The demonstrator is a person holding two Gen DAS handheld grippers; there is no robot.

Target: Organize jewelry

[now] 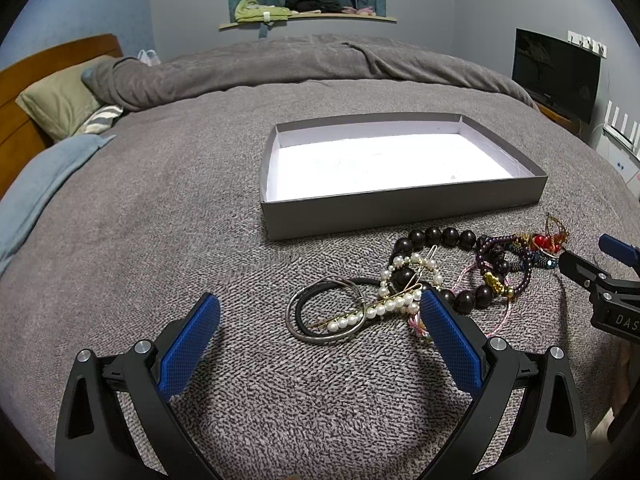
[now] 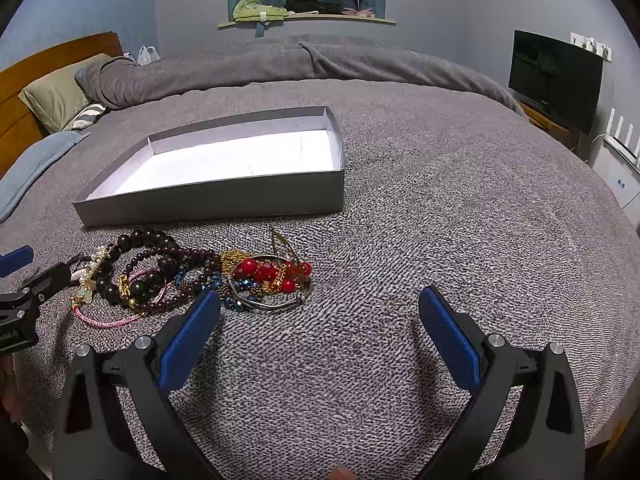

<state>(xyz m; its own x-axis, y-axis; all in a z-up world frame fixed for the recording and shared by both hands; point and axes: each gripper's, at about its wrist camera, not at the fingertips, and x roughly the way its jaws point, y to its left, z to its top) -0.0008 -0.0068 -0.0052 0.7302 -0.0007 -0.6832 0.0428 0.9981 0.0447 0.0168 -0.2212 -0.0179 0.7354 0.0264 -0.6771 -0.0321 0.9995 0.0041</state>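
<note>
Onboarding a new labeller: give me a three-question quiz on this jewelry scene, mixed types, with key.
1. True or false: the shallow grey cardboard box already holds jewelry.
2. Which piece lies nearest the left hand-held gripper? A) bent silver wire bangle B) red bead cluster C) large dark wooden bead bracelet
3. Fill in: both hand-held grippers, the right included, are ____.

Key: 1 false, its white floor is bare; 2 A; 3 open.

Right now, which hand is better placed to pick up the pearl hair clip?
Left. The left tongs are open with the pearl hair clip lying between their tips; the right tongs sit open over bare blanket.
</note>
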